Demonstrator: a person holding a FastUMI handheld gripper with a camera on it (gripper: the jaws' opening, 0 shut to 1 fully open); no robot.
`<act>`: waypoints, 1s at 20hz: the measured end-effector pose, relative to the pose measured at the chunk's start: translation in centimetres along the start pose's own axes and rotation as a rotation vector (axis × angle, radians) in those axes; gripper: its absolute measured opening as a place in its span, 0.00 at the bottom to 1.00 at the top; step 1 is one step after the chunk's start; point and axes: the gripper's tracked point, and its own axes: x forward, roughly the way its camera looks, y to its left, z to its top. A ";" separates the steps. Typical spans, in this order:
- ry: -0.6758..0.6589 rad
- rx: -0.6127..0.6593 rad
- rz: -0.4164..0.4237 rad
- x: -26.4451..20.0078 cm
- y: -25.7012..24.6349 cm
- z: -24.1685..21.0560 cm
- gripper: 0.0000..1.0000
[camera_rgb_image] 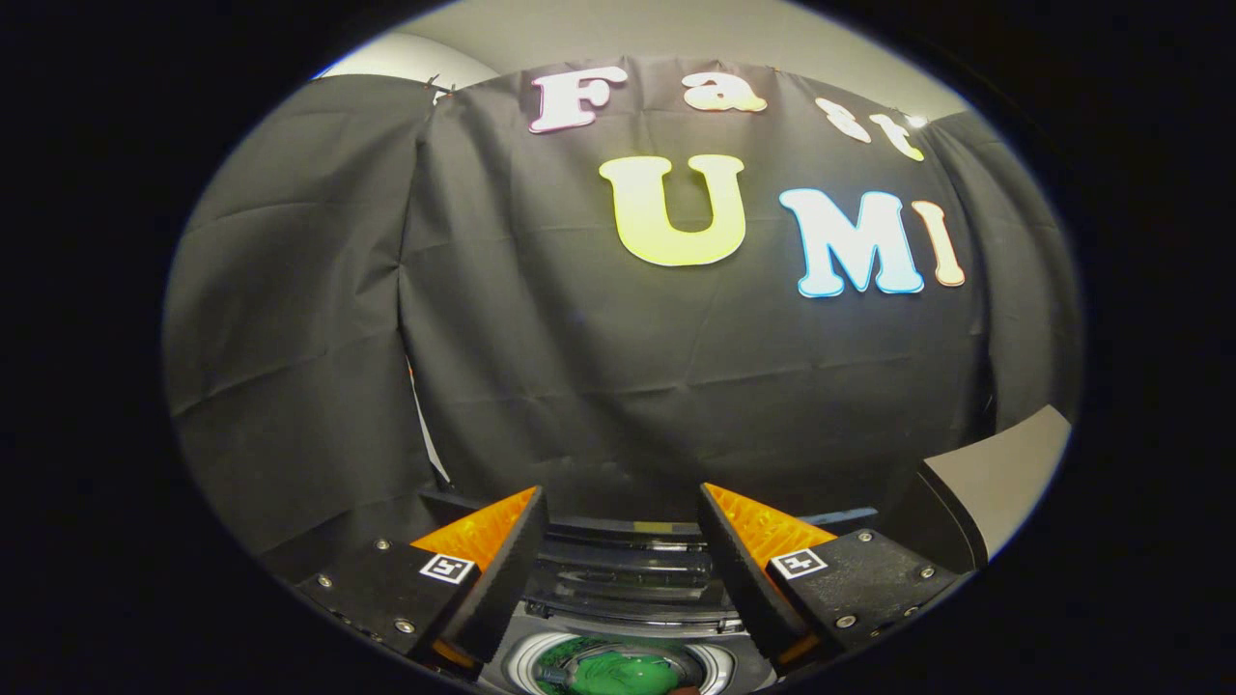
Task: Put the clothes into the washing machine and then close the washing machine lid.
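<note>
My gripper (pixel 618 521) is open, its two fingers spread wide with nothing between them. Below and between the fingers lies the top of the washing machine (pixel 628 579), dark and glossy, with its round drum opening (pixel 618 666) showing. A green piece of clothing (pixel 623 673) lies inside the drum. The raised lid (pixel 995 483), grey with a dark edge, stands tilted just to the right of the right finger (pixel 748 569). The gripper hangs above the machine and points toward the wall beyond it.
The booth's black cloth wall (pixel 579 338) hangs right behind the machine and curves around on both sides. A pale ceiling (pixel 676 29) shows above it.
</note>
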 end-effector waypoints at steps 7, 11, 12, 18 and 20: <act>0.101 0.042 -0.042 4.1 0.2 -0.9 0.96; 0.207 0.077 -0.075 5.6 -0.3 -2.3 0.96; 0.226 0.079 -0.085 5.8 -0.5 -2.6 0.96; 0.234 0.028 -0.116 5.8 -0.8 -3.7 0.97; 0.220 0.020 -0.119 5.1 -0.5 -3.7 0.97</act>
